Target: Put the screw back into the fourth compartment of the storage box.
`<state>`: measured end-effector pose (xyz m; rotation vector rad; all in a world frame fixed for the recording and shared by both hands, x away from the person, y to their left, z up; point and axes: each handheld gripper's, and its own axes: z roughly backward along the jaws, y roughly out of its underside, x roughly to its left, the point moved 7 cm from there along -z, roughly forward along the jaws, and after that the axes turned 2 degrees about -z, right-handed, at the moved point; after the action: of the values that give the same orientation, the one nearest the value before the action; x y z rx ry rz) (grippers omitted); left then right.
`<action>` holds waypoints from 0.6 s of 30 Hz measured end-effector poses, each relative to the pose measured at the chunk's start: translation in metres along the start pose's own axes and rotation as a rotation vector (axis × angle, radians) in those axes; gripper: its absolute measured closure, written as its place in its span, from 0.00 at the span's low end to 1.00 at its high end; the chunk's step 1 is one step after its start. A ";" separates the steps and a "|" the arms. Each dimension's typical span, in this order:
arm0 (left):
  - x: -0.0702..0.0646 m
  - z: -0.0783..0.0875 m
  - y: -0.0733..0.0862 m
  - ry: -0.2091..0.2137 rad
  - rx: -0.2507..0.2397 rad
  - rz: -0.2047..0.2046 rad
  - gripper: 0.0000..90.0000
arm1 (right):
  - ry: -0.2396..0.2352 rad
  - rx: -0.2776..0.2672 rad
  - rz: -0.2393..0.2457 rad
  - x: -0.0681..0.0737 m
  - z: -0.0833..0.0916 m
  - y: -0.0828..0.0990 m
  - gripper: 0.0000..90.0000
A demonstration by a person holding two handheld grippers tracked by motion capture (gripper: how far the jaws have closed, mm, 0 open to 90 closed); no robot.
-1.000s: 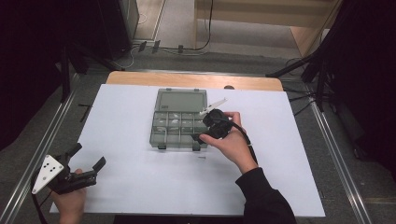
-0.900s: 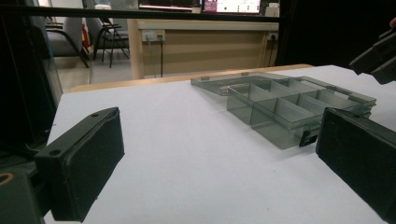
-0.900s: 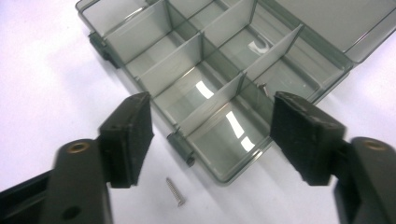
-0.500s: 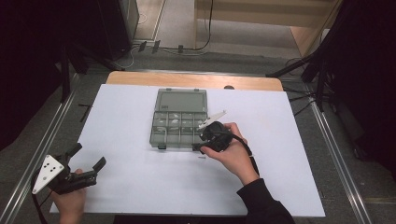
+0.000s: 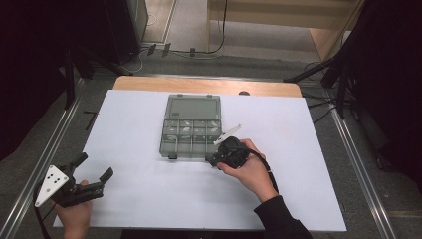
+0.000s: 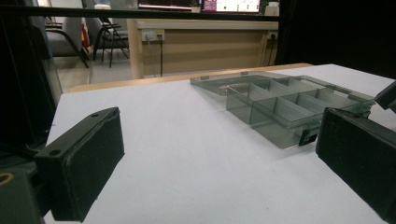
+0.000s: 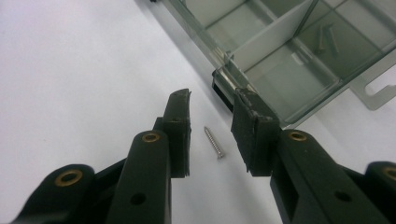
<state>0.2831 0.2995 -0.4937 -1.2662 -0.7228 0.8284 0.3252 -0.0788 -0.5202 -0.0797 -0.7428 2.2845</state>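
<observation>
Step in hand: picking up a loose screw point(image 7: 214, 142). It lies flat on the white counter point(image 5: 149, 199), just off the near edge of the clear compartment box point(image 5: 190, 135), between the jaws of my right tongs point(image 7: 211, 133). These have just been closing and stand narrow, pads not yet on it. Next: lower, pinch the shank squarely. Left tongs point(image 5: 94, 169) wide, idle, well apart. Room dim; wooden desk behind.
</observation>
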 end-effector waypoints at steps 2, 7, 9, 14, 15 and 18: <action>0.000 0.000 0.000 0.001 -0.001 0.000 0.01 | -0.001 0.013 -0.002 0.000 -0.002 0.002 0.79; 0.000 0.000 0.000 0.001 -0.001 0.000 0.01 | -0.004 0.044 0.010 0.000 -0.009 0.006 0.82; 0.000 0.000 0.000 0.001 -0.003 0.001 0.01 | -0.001 0.052 0.015 -0.001 -0.011 0.007 0.83; 0.000 0.000 0.000 0.004 -0.003 0.000 0.01 | 0.014 0.080 0.025 -0.002 -0.017 0.010 0.85; 0.000 0.000 0.000 0.004 -0.002 0.000 0.01 | 0.018 0.084 0.031 -0.002 -0.018 0.011 0.85; 0.000 0.000 0.000 0.005 -0.003 0.001 0.01 | 0.022 0.097 0.038 -0.002 -0.021 0.013 0.86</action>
<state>0.2829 0.2992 -0.4936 -1.2710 -0.7200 0.8254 0.3247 -0.0770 -0.5451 -0.0743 -0.6233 2.3479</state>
